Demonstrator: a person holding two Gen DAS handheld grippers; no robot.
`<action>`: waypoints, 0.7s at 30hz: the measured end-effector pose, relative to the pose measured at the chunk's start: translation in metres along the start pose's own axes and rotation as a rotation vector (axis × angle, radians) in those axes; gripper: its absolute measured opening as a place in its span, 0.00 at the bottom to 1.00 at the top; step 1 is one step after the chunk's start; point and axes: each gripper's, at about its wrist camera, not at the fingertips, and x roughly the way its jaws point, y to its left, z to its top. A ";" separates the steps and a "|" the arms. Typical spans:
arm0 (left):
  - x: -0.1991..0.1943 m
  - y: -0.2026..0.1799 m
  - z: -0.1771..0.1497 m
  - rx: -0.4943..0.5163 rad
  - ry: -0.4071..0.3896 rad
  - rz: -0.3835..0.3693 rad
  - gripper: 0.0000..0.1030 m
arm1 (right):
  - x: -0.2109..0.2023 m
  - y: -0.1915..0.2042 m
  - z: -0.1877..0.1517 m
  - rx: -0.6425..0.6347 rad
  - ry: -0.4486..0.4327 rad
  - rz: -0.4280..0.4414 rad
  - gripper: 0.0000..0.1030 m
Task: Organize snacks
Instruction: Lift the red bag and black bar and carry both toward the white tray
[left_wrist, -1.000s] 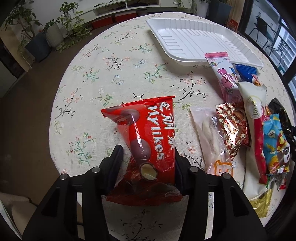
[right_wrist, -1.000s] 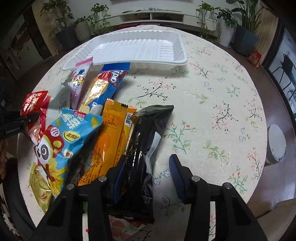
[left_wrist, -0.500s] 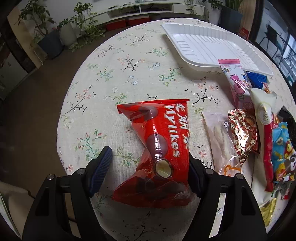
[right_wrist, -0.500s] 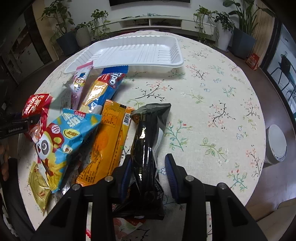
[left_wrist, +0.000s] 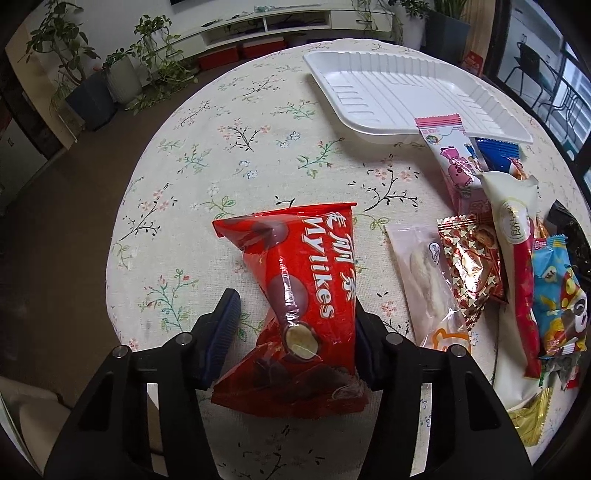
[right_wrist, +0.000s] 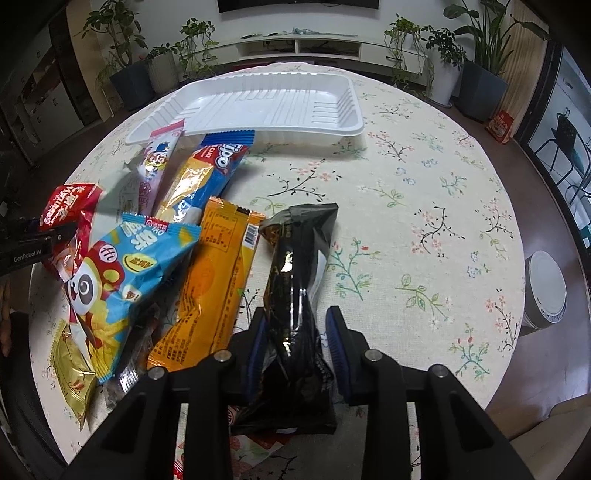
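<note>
A red Mylikes bag (left_wrist: 306, 288) lies on the flowered tablecloth between the fingers of my left gripper (left_wrist: 293, 302). Its jaws are closing; the right finger touches the bag and a gap shows at the left pad (left_wrist: 225, 325). A black packet (right_wrist: 295, 280) lies between the fingers of my right gripper (right_wrist: 295, 312), whose jaws are closing too. The left pad meets the packet and a sliver of cloth shows beside the right pad (right_wrist: 334, 343). An empty white tray (left_wrist: 388, 96) (right_wrist: 266, 103) sits at the far side of the table.
Between the two grippers lies a pile of snacks: an orange packet (right_wrist: 214, 280), a blue panda bag (right_wrist: 122, 273), a blue Tipo packet (right_wrist: 207, 177), a pink packet (left_wrist: 450, 158), a clear cracker packet (left_wrist: 428, 280). A white round object (right_wrist: 543, 291) sits on the floor past the table's right edge.
The left jaws spread wide around the red bag, then narrowed again. The right jaws drew steadily in on the black packet, which now lies straighter between them.
</note>
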 end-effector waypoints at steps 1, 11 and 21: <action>0.000 0.000 0.000 0.000 -0.002 -0.025 0.39 | 0.000 0.000 0.000 0.000 -0.001 -0.001 0.30; -0.001 0.002 -0.001 -0.005 -0.002 -0.132 0.31 | -0.002 -0.005 -0.002 0.009 -0.016 0.013 0.24; -0.020 0.016 -0.007 -0.069 -0.024 -0.186 0.30 | -0.013 -0.020 0.003 0.065 -0.043 0.091 0.22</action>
